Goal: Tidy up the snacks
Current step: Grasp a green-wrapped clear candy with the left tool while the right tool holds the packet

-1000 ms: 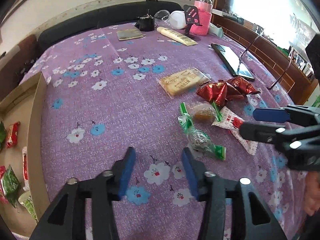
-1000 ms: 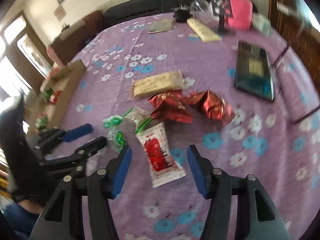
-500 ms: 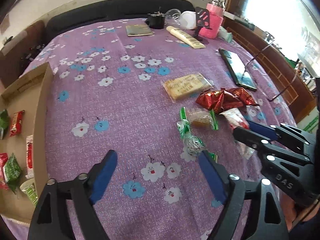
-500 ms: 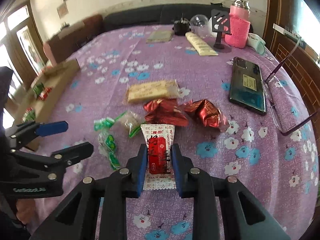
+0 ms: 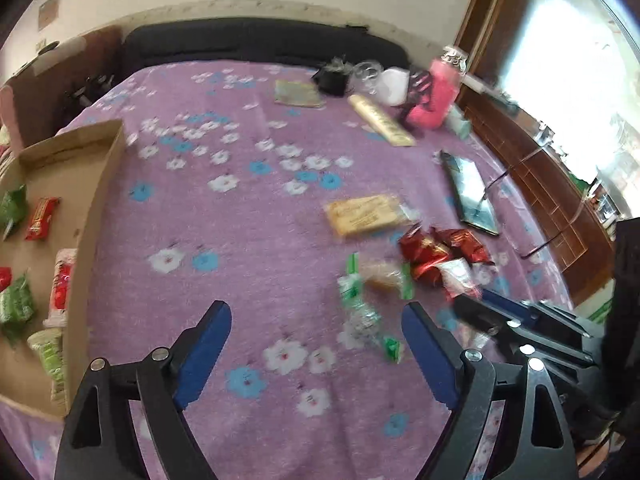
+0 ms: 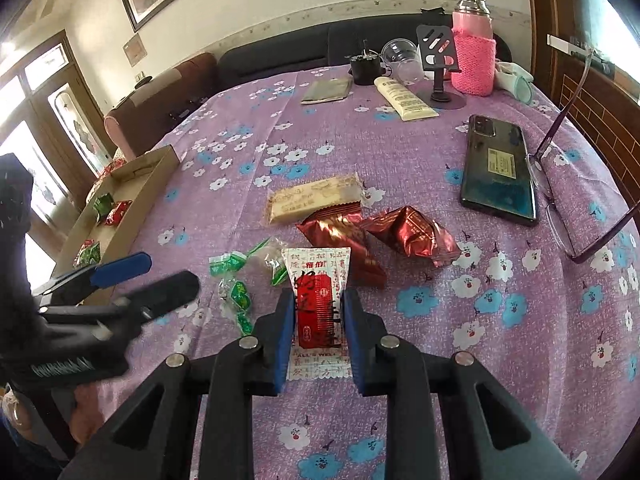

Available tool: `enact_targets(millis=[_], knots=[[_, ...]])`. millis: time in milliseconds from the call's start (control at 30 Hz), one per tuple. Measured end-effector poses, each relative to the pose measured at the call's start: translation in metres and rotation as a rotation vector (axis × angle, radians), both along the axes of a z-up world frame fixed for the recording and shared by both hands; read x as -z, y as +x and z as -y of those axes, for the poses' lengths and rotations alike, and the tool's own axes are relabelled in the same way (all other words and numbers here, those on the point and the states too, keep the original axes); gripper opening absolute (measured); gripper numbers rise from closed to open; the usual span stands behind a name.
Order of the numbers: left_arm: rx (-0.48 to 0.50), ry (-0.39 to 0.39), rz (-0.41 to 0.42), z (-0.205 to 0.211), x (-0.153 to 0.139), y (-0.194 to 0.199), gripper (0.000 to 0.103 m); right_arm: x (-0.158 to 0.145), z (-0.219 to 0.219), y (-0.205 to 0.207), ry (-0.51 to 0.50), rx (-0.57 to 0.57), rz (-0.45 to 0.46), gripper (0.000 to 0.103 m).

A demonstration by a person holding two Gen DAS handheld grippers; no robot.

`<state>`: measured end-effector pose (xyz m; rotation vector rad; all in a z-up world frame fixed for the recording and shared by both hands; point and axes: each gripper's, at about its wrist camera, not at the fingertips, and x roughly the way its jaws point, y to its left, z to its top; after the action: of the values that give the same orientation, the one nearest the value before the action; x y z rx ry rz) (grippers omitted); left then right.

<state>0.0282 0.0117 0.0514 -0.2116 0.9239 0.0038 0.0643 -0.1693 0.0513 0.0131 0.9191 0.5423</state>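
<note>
A purple flowered tablecloth [image 6: 460,360] covers the whole table, and along its left edge sits the cardboard tray [image 6: 132,208], already holding several green and red snacks. That tray is where I judge the packet in my right jaws should go, and it lies well away to the left, past my left gripper [image 5: 316,354], so the coming move is a long sideways carry across the cloth.

The loose pile sits in the middle: a tan biscuit bar [image 6: 314,198], two crinkled red foil packs [image 6: 376,232], and a cluster of green-wrapped candies [image 6: 234,284].

My right gripper [image 6: 318,308] is clamped on the white-and-red sachet [image 6: 318,280]. Its long axis runs straight away from me, in line with my fingers, so the pads [image 6: 286,320] press its two long edges about midway while its top end sticks out ahead, overlapping the near red foil pack. Whether it is off the cloth I cannot tell.

My left jaws stand wide apart and hold nothing. The green-wrapped candies lie just ahead of them and toward their right finger [image 5: 424,344], strung out roughly along the way I point. The left hand is nearer both those candies and the tray.
</note>
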Motion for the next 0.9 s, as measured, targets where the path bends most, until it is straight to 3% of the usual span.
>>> enact_targets(millis=[67, 267, 367, 467, 533, 600, 633, 733, 900], knots=[[0.029, 0.093, -0.016, 0.009, -0.002, 0.001, 0.089, 0.000, 0.001, 0.000, 0.001, 0.001, -0.001, 0.023], [-0.011, 0.105, 0.018, 0.006, -0.008, -0.007, 0.092, -0.003, 0.003, -0.002, 0.009, 0.000, 0.003, 0.023], [-0.030, 0.220, 0.042, 0.012, -0.011, -0.010, 0.092, -0.003, 0.004, -0.002, 0.013, 0.003, 0.002, 0.023], [0.027, 0.268, 0.050, 0.021, -0.013, -0.012, 0.092, -0.003, 0.005, -0.001, 0.013, 0.005, 0.001, 0.023], [0.058, 0.276, 0.050, 0.025, -0.012, -0.012, 0.086, -0.004, 0.006, -0.001, 0.014, 0.007, 0.001, 0.023], [0.063, 0.284, 0.025, 0.028, -0.008, -0.008, 0.053, -0.004, 0.006, -0.002, 0.015, 0.008, 0.001, 0.023], [0.062, 0.275, 0.003, 0.028, -0.004, -0.005, 0.048, -0.003, 0.006, -0.002, 0.013, 0.007, 0.001, 0.023], [0.039, 0.204, -0.068, 0.023, 0.010, 0.007, 0.047, -0.003, 0.007, -0.002, 0.015, 0.007, 0.001, 0.023], [0.056, 0.157, -0.082, 0.034, 0.014, 0.015, 0.050, -0.004, 0.008, -0.001, 0.018, 0.011, 0.000, 0.023]])
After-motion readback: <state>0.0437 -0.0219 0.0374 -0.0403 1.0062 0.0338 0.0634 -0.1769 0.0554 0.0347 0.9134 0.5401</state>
